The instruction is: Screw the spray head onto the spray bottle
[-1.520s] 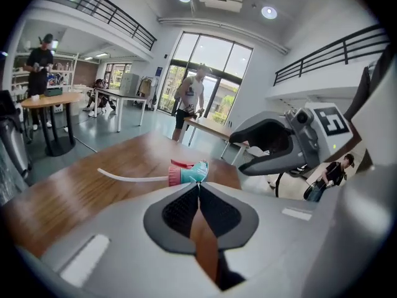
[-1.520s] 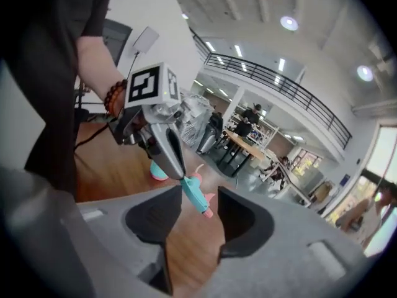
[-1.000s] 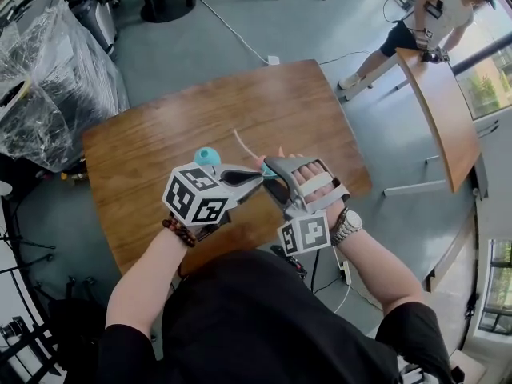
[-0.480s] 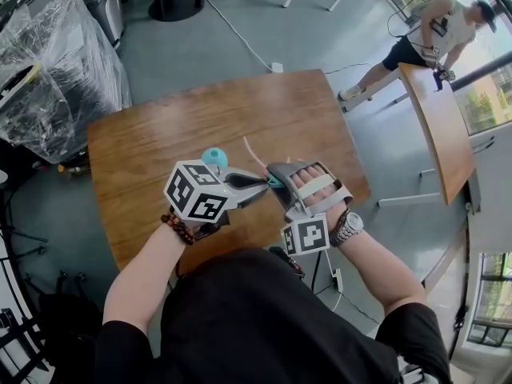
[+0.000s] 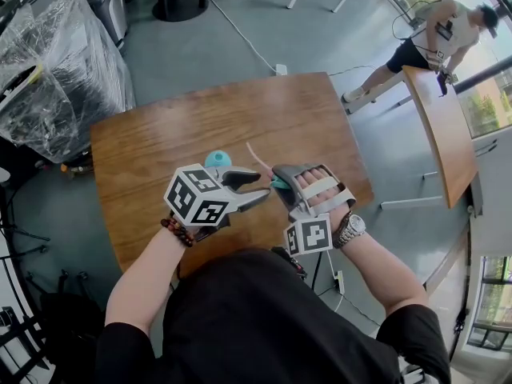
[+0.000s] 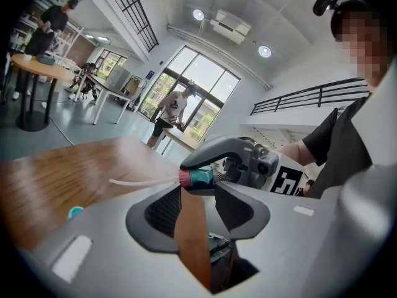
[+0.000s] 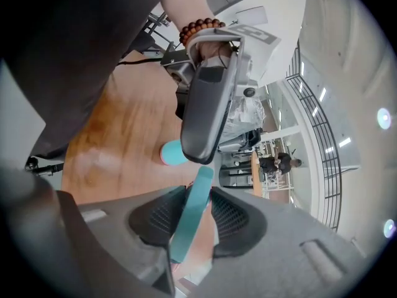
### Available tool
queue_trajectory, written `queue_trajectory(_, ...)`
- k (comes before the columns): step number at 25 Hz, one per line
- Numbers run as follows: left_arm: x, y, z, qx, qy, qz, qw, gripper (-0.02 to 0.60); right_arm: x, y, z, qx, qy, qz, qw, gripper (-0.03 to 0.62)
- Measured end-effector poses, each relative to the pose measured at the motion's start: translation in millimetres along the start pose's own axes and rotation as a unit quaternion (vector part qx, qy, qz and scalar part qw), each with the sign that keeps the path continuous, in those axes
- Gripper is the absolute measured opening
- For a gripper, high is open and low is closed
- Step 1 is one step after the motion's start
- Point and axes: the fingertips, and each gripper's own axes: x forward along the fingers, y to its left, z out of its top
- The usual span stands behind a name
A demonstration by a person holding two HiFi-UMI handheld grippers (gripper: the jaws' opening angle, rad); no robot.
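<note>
**Spray head not yet on bottle: held in the air, screwing not begun**

- Table (image 5: 160, 142): brown wood, carries the bottle only.
- Left gripper (image 6: 197, 194): points across toward the right one. Its jaws have just been opening and stand apart, with only bare table showing through the gap. The head's red-and-teal nozzle lies just beyond the tips, gripped by neither pad.
- Spray bottle (image 5: 217, 159): teal and opaque, upright on the table just behind the left gripper, free of both grippers. Contents cannot be seen. Whether the neck is clear cannot be told from here.
- Spray head (image 6: 200, 178): above the table and apart from the bottle. Its white dip tube (image 5: 254, 154) trails out free and is not inside the bottle.
- Right gripper (image 7: 198, 192): its jaws have just been closing and now pinch a flat teal part of the head between the pads.

Progress, as judged: early. The head appears to be passing to the right gripper. Left to do: steady the bottle, feed the tube into its neck, seat the collar, turn it tight.
</note>
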Motion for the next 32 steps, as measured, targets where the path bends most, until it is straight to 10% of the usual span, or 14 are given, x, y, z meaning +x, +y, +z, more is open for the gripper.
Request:
queue_trajectory(7, -22, 19, 3, 0.054, -0.006, 0.069, 0.9961, 0.204, 2, -2, -4, 0.019, 0.001, 0.01, 1.0, 0.12)
queue_trajectory(18, -75, 87, -14, 0.092, -0.065, 0.24, 0.9641, 0.364, 1, -6, -18, 0.096, -0.005, 0.033, 0.995, 0.12)
queue_trajectory(32, -29, 174, -114, 0.115, 0.068, 0.307, 0.9423, 0.505, -11, -13, -23, 0.165, -0.016, 0.054, 0.985, 0.12)
